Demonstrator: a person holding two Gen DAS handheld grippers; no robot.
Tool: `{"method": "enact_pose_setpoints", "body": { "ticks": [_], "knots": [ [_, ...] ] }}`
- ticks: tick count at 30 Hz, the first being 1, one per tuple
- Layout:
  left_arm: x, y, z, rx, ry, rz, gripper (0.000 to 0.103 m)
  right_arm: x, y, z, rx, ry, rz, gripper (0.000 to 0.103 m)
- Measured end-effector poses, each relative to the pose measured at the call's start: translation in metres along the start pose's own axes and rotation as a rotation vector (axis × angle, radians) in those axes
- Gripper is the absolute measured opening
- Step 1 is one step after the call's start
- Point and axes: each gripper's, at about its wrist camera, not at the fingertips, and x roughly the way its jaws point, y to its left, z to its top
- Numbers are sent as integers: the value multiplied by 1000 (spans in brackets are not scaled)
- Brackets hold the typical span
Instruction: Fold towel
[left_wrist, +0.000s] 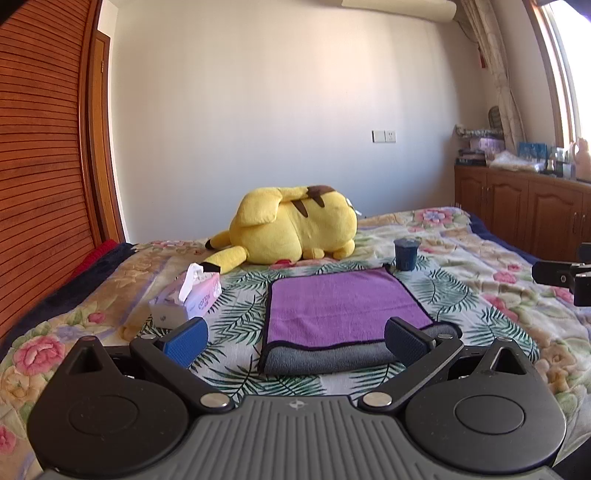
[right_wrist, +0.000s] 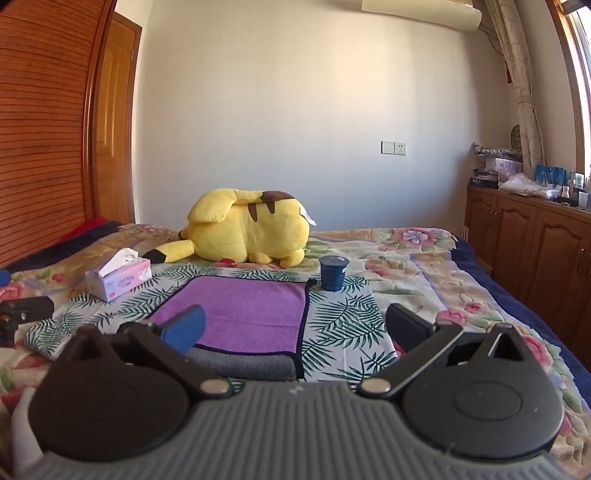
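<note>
Purple towel (left_wrist: 343, 308) lay folded on the leaf-print cloth (right_wrist: 343, 325), just ahead of both grippers, left gripper (left_wrist: 295, 338) spread wide and empty, right gripper (right_wrist: 295, 330) likewise wide, holding nothing.

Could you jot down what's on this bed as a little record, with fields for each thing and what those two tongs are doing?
surface: bed with floral cover
towel: purple towel lying flat, near edge turned over to show the grey side
cup: dark blue cup upright, just past the towel's far right corner
tissues: tissue box left of the towel
toy: yellow plush behind the towel
left tongs: left tongs open, holding nothing, near the towel's front edge
right tongs: right tongs open, holding nothing
</note>
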Motion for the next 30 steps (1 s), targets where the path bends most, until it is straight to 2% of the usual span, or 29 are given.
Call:
{"method": "enact_pose_setpoints", "body": {
  "ticks": [14,25,27,30],
  "knots": [
    [17,-9,-7,42,80,-1,87,13,4,-2,-7,73,15,103],
    [30,-12,-9,64,128,-37,87,32,9,-4,-44,124,50,102],
    [33,-14,-9,74,130,-41,87,36,11,-4,-56,133,56,99],
    [38,-16,-8,77,134,-54,87,42,12,-4,-67,156,74,89]
  ]
}}
